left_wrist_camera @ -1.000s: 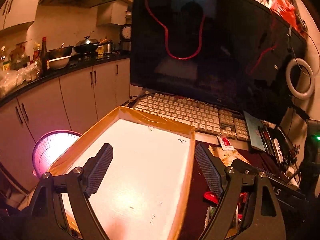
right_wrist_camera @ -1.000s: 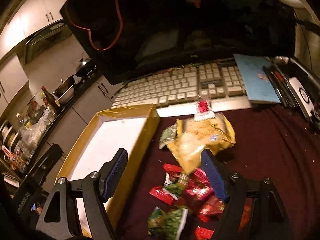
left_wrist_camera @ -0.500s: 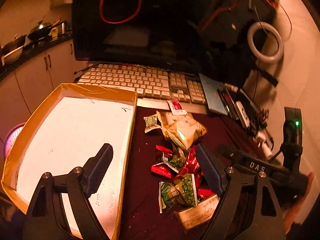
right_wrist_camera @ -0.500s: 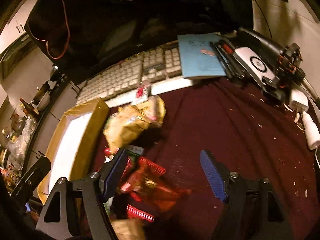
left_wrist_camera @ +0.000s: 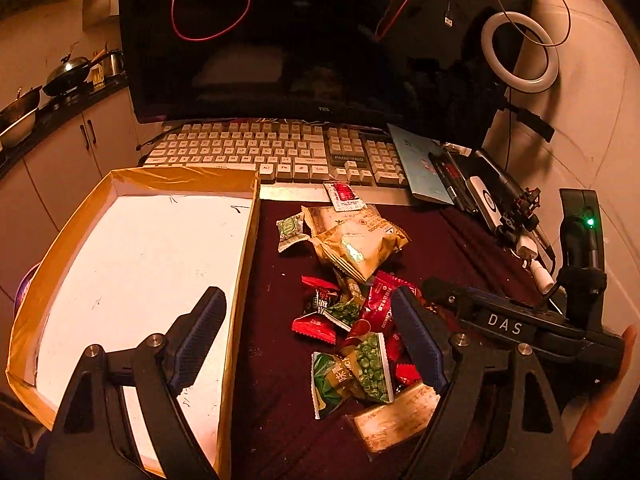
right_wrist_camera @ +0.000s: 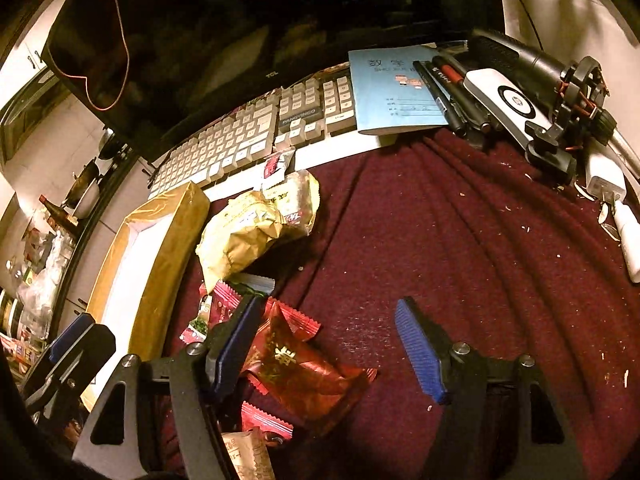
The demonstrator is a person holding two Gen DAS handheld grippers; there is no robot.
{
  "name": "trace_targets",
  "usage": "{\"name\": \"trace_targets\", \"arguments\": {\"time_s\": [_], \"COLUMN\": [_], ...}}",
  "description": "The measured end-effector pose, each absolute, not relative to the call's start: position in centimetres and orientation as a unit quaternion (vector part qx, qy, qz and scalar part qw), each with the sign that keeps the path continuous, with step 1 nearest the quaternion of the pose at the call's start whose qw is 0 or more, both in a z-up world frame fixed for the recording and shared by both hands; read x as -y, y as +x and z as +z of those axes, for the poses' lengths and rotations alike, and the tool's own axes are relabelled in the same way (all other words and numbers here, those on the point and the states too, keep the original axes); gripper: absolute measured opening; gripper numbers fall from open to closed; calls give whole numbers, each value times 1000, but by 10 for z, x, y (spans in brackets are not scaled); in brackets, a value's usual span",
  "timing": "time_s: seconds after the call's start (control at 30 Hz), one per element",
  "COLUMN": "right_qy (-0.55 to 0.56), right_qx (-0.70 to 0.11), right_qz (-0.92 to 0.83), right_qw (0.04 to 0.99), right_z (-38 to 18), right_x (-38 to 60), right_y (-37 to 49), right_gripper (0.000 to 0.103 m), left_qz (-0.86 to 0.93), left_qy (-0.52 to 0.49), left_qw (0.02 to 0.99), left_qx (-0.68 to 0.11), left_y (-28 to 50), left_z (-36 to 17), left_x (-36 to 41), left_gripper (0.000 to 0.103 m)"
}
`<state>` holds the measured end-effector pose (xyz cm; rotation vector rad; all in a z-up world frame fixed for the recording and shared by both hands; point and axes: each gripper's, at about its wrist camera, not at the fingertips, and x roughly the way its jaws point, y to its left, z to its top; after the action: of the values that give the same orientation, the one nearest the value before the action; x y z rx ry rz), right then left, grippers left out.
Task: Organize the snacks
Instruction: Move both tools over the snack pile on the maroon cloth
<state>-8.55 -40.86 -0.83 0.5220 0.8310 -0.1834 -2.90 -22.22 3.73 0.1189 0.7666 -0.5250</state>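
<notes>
At the top of both views we see a dark monitor (left_wrist_camera: 312, 36) with a red cable (left_wrist_camera: 208, 20) looping across it. Below it lies a pale keyboard (left_wrist_camera: 276, 152), and at its right end a blue booklet (right_wrist_camera: 392, 92) overlaps the keys. We count several pens (right_wrist_camera: 452, 92) lying on the booklet's right edge, and beside them a white and black device (right_wrist_camera: 504, 100). A maroon cloth (right_wrist_camera: 460, 240) covers the desk, flecked with crumbs. In the upper right of the left view a white ring light (left_wrist_camera: 520, 54) stands against the wall. At far left we make out kitchen cabinets (left_wrist_camera: 72, 152) and a wok (left_wrist_camera: 66, 74) on the counter.
</notes>
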Motion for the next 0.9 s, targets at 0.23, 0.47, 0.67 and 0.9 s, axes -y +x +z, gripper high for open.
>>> {"name": "trace_targets", "arguments": {"time_s": [0.23,0.47,0.67,0.9], "right_qy": [251,251,253,255], "right_qx": [-399,-403,-407,-410], "right_qz": [-84,-77,-75,-73], "right_qw": [878,877,875,873], "right_z": [-8,-10,-14,-16], "right_x": [407,407,407,410], "right_y": [-84,-83,-84,-82], "right_gripper": [72,72,72,71], "left_qz": [-249,-247,-244,-246], "left_qy": [54,53,59,62], "left_qw": [892,890,887,886], "left_qx": [-374,-380,-387,-389], "left_y": [-27,-26,-25,-26], "left_z": [37,34,30,28], "left_x": [220,219,221,222], "left_gripper": [85,85,85,85]}}
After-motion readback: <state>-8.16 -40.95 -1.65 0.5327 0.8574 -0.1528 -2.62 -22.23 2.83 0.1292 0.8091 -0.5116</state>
